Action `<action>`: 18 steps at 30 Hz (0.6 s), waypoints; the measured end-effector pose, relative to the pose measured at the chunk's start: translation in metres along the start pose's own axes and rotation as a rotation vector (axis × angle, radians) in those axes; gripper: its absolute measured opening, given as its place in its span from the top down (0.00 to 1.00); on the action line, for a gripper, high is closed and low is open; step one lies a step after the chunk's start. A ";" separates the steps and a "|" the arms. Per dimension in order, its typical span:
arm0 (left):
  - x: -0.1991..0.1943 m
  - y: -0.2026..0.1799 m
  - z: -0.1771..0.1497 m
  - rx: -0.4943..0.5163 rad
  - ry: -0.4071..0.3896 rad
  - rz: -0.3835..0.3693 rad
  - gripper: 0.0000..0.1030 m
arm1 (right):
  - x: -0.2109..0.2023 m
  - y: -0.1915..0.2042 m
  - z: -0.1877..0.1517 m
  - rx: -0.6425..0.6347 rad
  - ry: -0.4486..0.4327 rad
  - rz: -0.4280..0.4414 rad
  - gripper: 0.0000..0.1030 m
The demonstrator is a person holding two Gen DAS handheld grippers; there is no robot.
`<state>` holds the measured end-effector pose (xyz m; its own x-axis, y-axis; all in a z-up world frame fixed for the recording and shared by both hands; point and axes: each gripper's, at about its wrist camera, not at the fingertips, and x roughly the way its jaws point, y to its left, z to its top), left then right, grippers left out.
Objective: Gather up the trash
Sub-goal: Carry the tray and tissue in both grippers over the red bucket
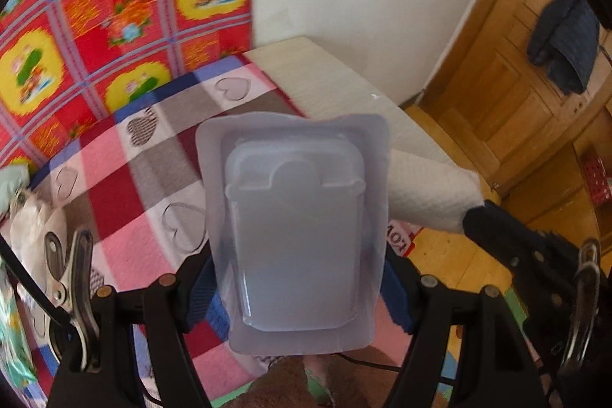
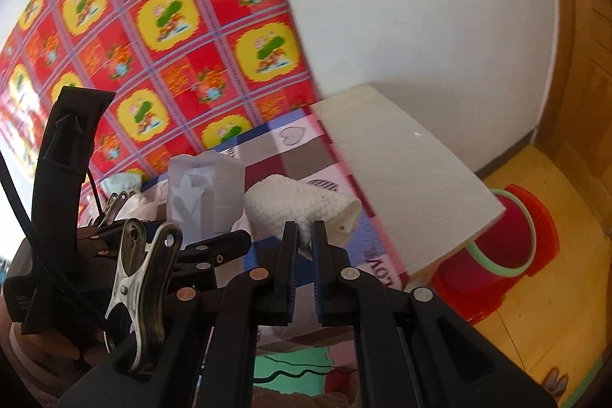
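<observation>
Left wrist view: left hand-held gripper point(image 1: 296, 287) was clamped on a clear plastic blister tray point(image 1: 296, 228), blue pads pressing its two long edges, jaws wide apart because the tray is wide. Tray stood up between the fingers, lifted clear above the checkered heart-print cloth point(image 1: 134, 178). Right hand-held gripper point(image 2: 305, 241) was nearly closed, pinching a rolled white paper towel point(image 2: 302, 207) at its near end; roll stuck out forward and to the right of the fingertips. From the left wrist the same towel showed just right of the tray, touching or overlapping its edge, hard to say which given blur. Beyond both lay a pale wooden desk point(image 2: 401, 174) against a white wall. Red bin with a green rim point(image 2: 512, 236) sat on the yellow floor, partly under the desk's corner, well apart from both pieces of trash. Crumpled wrappers point(image 1: 26, 217) lay at the far left on the cloth.
</observation>
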<state>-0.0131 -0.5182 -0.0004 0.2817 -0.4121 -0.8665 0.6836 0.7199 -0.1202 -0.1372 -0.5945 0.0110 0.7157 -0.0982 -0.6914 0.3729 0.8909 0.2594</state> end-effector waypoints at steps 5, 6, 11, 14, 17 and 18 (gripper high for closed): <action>0.012 -0.020 0.013 0.039 0.004 -0.020 0.26 | 0.001 -0.022 0.002 0.032 -0.025 -0.032 0.92; 0.015 -0.024 0.016 0.041 0.003 -0.023 0.26 | 0.001 -0.028 0.003 0.036 -0.027 -0.038 0.92; 0.028 -0.049 0.025 0.048 0.020 -0.038 0.26 | 0.004 -0.056 0.010 0.047 -0.017 -0.055 0.92; 0.036 -0.065 0.030 0.050 0.032 -0.041 0.26 | 0.004 -0.076 0.012 0.048 -0.010 -0.049 0.92; 0.041 -0.079 0.037 0.050 0.036 -0.046 0.26 | 0.004 -0.093 0.018 0.050 0.010 -0.047 0.92; 0.043 -0.084 0.039 0.050 0.036 -0.045 0.26 | 0.003 -0.099 0.021 0.045 0.013 -0.050 0.92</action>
<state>-0.0319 -0.6180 -0.0092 0.2261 -0.4228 -0.8776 0.7279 0.6720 -0.1362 -0.1598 -0.6921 -0.0026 0.6875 -0.1363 -0.7133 0.4346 0.8641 0.2537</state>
